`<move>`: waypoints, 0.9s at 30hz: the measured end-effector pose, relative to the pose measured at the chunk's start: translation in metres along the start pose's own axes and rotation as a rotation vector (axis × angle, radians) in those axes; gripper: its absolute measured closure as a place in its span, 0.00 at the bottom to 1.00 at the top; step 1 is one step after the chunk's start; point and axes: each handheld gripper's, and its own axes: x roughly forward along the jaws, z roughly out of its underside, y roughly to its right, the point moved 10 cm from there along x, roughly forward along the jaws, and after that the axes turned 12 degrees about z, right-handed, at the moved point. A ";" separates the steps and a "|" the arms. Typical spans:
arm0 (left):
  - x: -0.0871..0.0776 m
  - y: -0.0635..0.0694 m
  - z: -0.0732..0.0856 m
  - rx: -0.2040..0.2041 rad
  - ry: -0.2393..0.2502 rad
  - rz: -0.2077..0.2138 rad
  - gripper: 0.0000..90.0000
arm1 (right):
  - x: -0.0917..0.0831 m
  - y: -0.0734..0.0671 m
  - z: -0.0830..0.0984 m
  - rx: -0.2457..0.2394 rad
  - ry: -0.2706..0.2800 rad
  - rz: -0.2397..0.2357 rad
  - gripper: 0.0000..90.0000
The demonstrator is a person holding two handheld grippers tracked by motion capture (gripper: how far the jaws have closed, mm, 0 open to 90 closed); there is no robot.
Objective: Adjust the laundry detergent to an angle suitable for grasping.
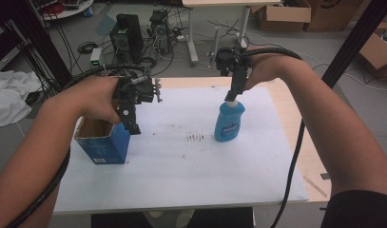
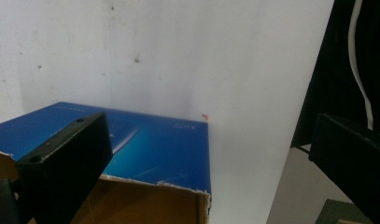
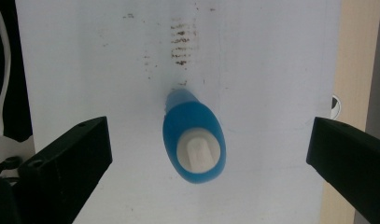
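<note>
A: We are holding the left gripper over the open top of the blue box, which is standing at about eight o'clock on the white sheet. In the left gripper view the jaws are standing wide apart, closing on nothing; one black, blocky jaw is hanging over the box's torn brown cardboard rim, the other is well out past its right edge.

B: And we are poising the right gripper straight above the bottle, near the sheet's centre, a little toward two o'clock. In the right gripper view its jaws are also spread wide, one at nine o'clock and one at three o'clock of the white cap, neither touching it.

A: We are seeing the bottle as smooth blue plastic, oval from above, with a rounded shoulder and a ribbed white cap. It is standing upright.

B: The box is glossy printed card outside, raw brown inside, square-cornered, its top edge ragged.

A: Between box and bottle, at six o'clock of the sheet's middle, we are noticing rows of small brown marks on the matte white surface. The pale wooden table is showing along the sheet's three o'clock side.
</note>
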 end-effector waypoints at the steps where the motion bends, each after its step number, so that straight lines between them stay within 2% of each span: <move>1: 0.000 0.000 0.001 0.001 -0.004 0.001 0.00 | -0.001 0.001 0.004 0.007 -0.002 0.003 0.00; 5: 0.000 0.001 0.002 -0.005 -0.007 0.001 0.00 | -0.001 0.002 0.014 0.015 -0.011 0.006 0.00; 8: 0.000 0.001 0.002 -0.003 -0.011 -0.002 0.00 | -0.004 0.000 0.022 0.026 0.035 -0.008 0.00; 12: 0.000 0.003 0.001 0.000 -0.007 -0.001 0.00 | -0.003 0.001 0.029 0.038 0.048 0.001 0.00; 27: 0.006 0.002 -0.003 0.005 -0.014 0.004 0.00 | 0.023 -0.007 0.043 0.009 -0.002 -0.024 0.00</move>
